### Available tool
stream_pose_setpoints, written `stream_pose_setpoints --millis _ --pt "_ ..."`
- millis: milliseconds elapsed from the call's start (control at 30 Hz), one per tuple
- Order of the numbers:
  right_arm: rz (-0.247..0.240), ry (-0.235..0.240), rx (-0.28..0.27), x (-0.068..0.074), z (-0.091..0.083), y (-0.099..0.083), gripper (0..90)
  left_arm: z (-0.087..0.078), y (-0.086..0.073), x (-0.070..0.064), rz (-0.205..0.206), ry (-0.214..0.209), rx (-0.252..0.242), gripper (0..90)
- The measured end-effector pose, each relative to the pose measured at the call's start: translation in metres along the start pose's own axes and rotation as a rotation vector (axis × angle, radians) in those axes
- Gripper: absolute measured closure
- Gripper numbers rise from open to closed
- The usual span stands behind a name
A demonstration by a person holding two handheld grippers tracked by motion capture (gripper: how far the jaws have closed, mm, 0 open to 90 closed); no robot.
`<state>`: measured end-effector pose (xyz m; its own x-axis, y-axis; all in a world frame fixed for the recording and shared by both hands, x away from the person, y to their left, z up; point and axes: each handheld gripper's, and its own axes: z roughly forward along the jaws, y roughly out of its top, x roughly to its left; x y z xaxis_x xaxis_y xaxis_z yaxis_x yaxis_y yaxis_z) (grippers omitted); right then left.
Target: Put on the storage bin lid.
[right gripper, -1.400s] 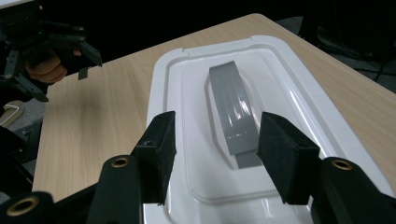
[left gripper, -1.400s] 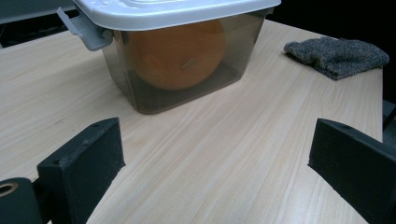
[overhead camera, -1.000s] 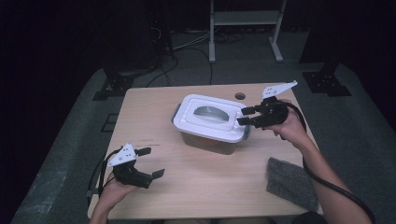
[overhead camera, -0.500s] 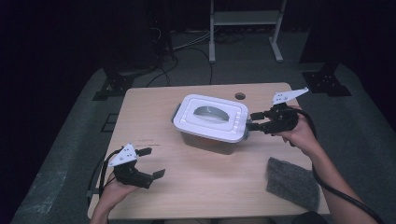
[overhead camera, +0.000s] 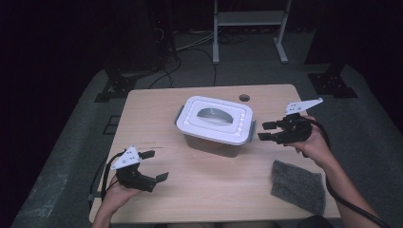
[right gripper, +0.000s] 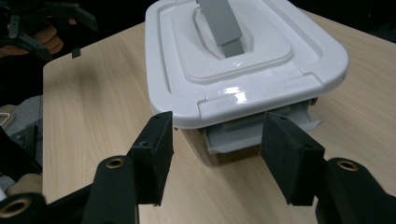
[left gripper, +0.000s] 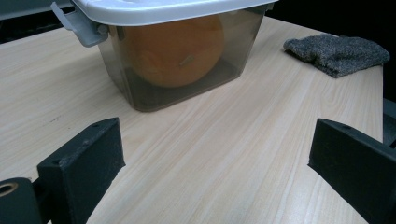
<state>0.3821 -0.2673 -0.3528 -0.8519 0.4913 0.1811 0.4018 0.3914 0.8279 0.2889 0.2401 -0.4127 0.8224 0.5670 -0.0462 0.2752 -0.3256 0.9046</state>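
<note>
Box (overhead camera: 216, 124) near the table's (overhead camera: 199, 190) far edge looks stiff, slick plastic, weighted by orange fruit (left gripper: 173, 49). Right gripper (right gripper: 217, 140), spread, faces its grey latch (right gripper: 254, 135), the sensible hold. Left gripper (overhead camera: 152, 166) waits spread.

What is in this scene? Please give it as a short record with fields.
container: clear box with white lid, grey handle on top
contents: something orange inside
latch: grey latch on the box end facing the right tool, hanging out from under the lid rim
right tool: open, jaws either side of that latch, not touching it
left tool: open, over bare table, apart from the box
cloth: grey cloth near the table's front right corner
</note>
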Motion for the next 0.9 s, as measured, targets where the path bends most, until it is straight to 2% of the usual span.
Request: stream_pose_setpoints --millis 533,900 --pt "0.05 0.005 0.004 -0.001 0.0 -0.031 42.4 0.0 0.0 0.0 0.004 0.001 0.006 2.5" --pt "0.092 -0.006 -0.018 -0.002 -0.008 -0.057 42.4 0.002 0.0 -0.001 0.004 -0.003 0.01 2.5"
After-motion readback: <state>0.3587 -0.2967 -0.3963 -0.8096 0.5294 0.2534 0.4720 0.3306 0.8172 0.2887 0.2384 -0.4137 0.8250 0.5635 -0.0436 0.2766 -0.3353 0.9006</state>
